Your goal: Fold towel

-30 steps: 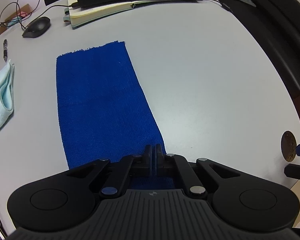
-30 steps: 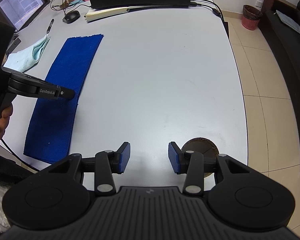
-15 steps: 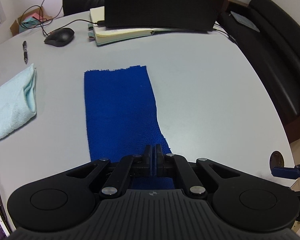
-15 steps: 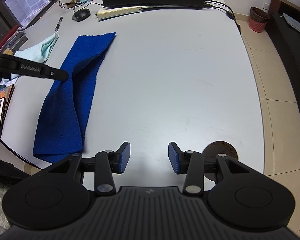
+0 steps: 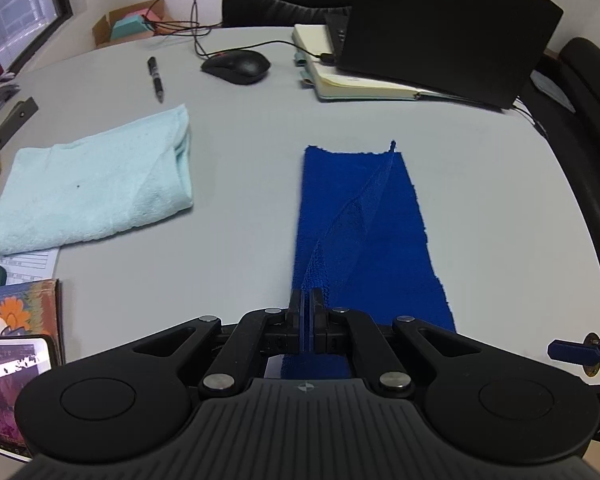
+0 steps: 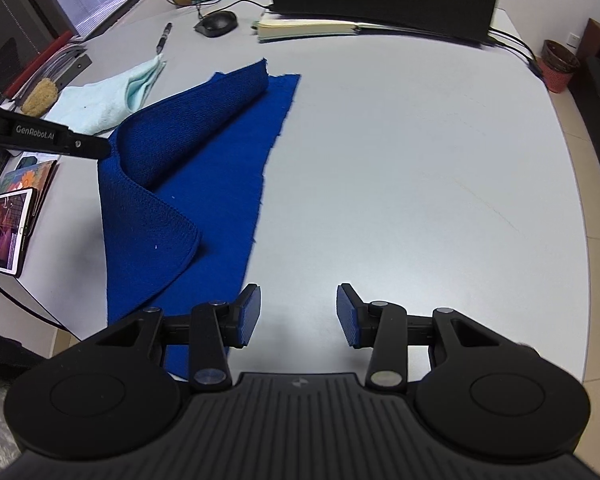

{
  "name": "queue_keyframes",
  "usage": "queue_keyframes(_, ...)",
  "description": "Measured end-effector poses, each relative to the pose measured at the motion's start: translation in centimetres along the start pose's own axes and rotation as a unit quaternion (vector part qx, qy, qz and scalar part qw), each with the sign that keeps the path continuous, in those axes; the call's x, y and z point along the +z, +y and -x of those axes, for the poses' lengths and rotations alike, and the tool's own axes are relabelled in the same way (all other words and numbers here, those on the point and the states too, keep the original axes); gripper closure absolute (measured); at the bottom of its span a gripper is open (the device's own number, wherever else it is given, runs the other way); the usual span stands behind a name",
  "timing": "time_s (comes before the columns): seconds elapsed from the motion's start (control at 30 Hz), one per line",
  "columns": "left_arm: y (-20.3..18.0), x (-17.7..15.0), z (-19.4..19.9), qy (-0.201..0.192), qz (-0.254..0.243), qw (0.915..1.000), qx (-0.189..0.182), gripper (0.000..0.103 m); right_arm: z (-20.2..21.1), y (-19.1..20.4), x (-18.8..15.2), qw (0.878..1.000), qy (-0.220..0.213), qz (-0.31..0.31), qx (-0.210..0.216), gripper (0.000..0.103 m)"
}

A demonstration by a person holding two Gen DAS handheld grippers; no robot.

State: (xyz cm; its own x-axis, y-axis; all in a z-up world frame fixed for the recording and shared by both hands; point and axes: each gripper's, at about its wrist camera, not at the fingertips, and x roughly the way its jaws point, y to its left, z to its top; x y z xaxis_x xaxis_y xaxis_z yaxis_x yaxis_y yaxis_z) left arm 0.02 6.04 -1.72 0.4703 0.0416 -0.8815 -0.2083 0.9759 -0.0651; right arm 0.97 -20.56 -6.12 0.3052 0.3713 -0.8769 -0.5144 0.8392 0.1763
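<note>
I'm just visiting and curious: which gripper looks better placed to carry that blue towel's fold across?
Probably the left. The left gripper is shut on the blue towel's lifted edge, while the right gripper hangs open over bare table, holding nothing.

The blue towel's (image 5: 364, 216) near end runs under the left gripper's (image 5: 308, 304) body at the lower centre of the left wrist view. In the right wrist view its near corner disappears behind the right gripper (image 6: 298, 314). The tablet (image 5: 8, 392) is cut by the left edge, its screen picture unreadable.
</note>
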Motion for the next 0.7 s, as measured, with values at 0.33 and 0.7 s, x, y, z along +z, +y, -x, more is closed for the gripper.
queue_keyframes(0.33, 3.8, -0.7, -0.4, 0.014, 0.005, 0.9996, 0.023, 0.1, -4.2, 3.8, 4.2, 0.998, 0.0, 0.06, -0.002, 0.06)
queue_keyframes(0.7, 5.5, -1.9, -1.5, 0.04, -0.014, 0.997, 0.065, 0.099, -7.1, 6.8, 5.3, 0.993, 0.014, 0.119, 0.013, 0.061)
